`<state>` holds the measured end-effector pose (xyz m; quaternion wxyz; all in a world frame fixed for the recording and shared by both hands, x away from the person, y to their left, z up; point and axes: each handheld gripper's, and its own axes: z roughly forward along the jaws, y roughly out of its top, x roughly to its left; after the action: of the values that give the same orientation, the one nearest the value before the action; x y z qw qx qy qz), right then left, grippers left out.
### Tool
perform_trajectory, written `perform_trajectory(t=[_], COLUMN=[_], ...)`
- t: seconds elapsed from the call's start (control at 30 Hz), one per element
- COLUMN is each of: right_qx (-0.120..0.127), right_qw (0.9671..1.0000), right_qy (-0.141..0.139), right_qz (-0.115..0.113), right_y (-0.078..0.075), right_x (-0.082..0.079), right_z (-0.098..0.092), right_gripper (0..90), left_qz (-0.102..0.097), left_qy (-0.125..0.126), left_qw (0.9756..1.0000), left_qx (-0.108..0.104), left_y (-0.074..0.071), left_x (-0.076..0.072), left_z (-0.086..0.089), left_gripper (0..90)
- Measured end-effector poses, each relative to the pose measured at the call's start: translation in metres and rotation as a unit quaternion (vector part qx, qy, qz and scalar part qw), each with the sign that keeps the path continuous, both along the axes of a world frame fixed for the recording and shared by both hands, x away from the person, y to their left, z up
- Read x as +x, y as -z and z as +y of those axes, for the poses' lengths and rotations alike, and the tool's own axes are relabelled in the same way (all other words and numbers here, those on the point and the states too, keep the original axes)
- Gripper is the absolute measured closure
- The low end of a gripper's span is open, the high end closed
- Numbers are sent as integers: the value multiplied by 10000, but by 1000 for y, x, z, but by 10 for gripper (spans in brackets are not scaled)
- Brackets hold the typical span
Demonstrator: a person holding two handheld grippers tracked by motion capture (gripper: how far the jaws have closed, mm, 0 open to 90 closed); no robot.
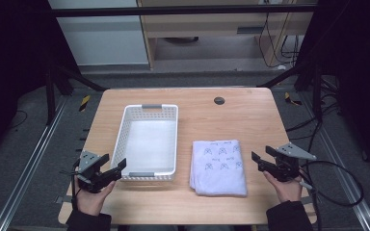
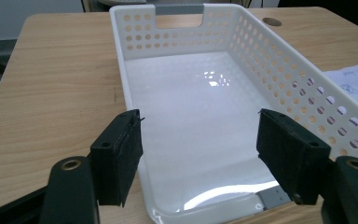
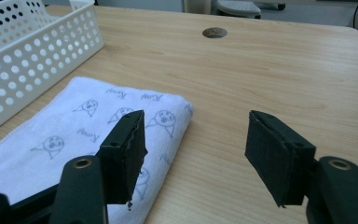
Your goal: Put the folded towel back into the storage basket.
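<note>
A folded pale blue towel [image 1: 219,166] with small printed figures lies flat on the wooden table, right of centre. To its left stands a white perforated basket [image 1: 124,134], nothing inside it. My left gripper [image 1: 116,163] hovers at the basket's near left corner, open, with the basket's front rim [image 2: 200,215] below its jaws. My right gripper [image 1: 263,156] is held just right of the towel, open with nothing between its jaws; the towel's right edge [image 3: 74,135] lies under and behind its left jaw.
A round cable hole [image 1: 218,100] sits at the table's far edge. Bare wood [image 3: 279,79] stretches right of the towel. Black cables [image 1: 337,178] trail off the table's right side, and metal frame rails run along both sides.
</note>
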<state>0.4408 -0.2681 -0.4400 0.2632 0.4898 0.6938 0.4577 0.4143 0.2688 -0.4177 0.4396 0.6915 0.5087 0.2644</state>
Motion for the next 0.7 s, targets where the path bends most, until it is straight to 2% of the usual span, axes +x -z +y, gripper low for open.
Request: perform_trajectory(t=[0.33, 0.7], right_qx=[36, 36], right_qw=[9999, 9998], right_qy=[-107, -173], right_qz=[-62, -86], right_y=[-16, -26], right_x=[1, 3], right_z=[5, 9], right_gripper=[408, 416], left_qz=[-57, -113], left_qy=[168, 332], left_qw=[9998, 9993], left_qx=[50, 93], left_y=[-12, -21], left_x=[4, 7], left_z=[-20, -42], left_gripper=[299, 296])
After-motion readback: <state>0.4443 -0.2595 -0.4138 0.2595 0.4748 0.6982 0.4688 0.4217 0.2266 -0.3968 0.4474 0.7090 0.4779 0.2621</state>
